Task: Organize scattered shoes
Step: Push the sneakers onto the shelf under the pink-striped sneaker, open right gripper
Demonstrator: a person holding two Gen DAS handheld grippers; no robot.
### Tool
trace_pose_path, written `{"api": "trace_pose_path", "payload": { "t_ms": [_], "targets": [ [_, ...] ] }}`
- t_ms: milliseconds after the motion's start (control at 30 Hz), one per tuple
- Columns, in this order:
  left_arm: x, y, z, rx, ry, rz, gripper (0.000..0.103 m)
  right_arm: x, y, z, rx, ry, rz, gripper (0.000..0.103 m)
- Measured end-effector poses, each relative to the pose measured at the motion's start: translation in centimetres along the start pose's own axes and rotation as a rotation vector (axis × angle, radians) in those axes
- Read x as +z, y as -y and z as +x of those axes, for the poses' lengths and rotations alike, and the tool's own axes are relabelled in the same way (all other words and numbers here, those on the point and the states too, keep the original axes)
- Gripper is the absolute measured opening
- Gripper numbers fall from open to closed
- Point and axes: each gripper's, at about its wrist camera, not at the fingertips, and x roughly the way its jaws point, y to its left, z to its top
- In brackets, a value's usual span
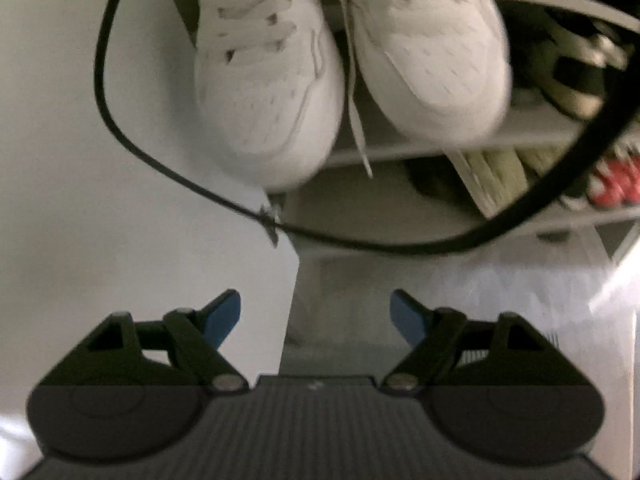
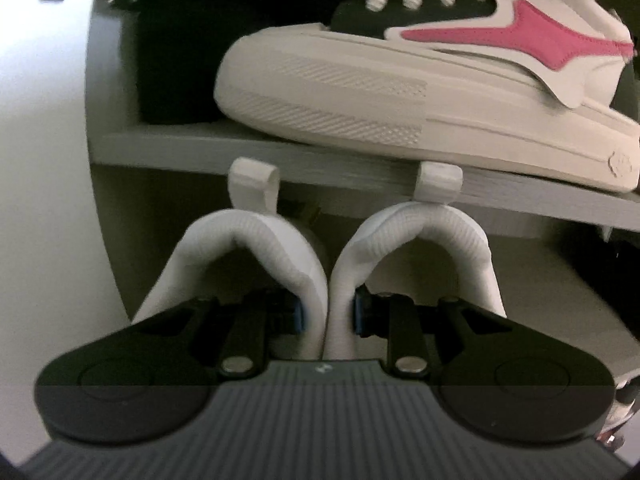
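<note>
In the left wrist view a pair of white sneakers, left shoe [image 1: 268,80] and right shoe [image 1: 432,52], hangs toes toward me in front of a white shoe rack [image 1: 532,124]. My left gripper [image 1: 316,316] is open and empty below them. In the right wrist view my right gripper [image 2: 328,312] is shut on the pair's two inner heel collars, pinching the left collar [image 2: 296,264] and right collar [image 2: 352,264] together. The heel pull tabs [image 2: 254,184] point at a grey shelf edge [image 2: 320,160].
A white sneaker with a pink stripe [image 2: 460,64] stands on the shelf above the held pair. A black cable [image 1: 360,242] loops across the left wrist view. Olive shoes [image 1: 500,176] and red shoes [image 1: 612,180] sit on lower shelves. A white wall [image 1: 80,160] lies left.
</note>
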Motion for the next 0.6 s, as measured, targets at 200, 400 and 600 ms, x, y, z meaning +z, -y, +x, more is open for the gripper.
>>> {"api": "trace_pose_path", "payload": {
  "t_ms": [200,400,600],
  "targets": [
    [2.0,0.8,5.2,0.008,0.033,-0.06,0.083,1.4,0.9,3.8,-0.011,-0.047,0.077,0.027],
    [3.4,0.2,3.2,-0.026,0.137,-0.047,0.085,1.9,0.9,5.2,-0.012,-0.081,0.061,0.031],
    [3.4,-0.9,1.4,-0.025,0.175,-0.067,0.084,2.6,1.1,6.7,-0.014,-0.134,0.068,0.034]
  ]
}}
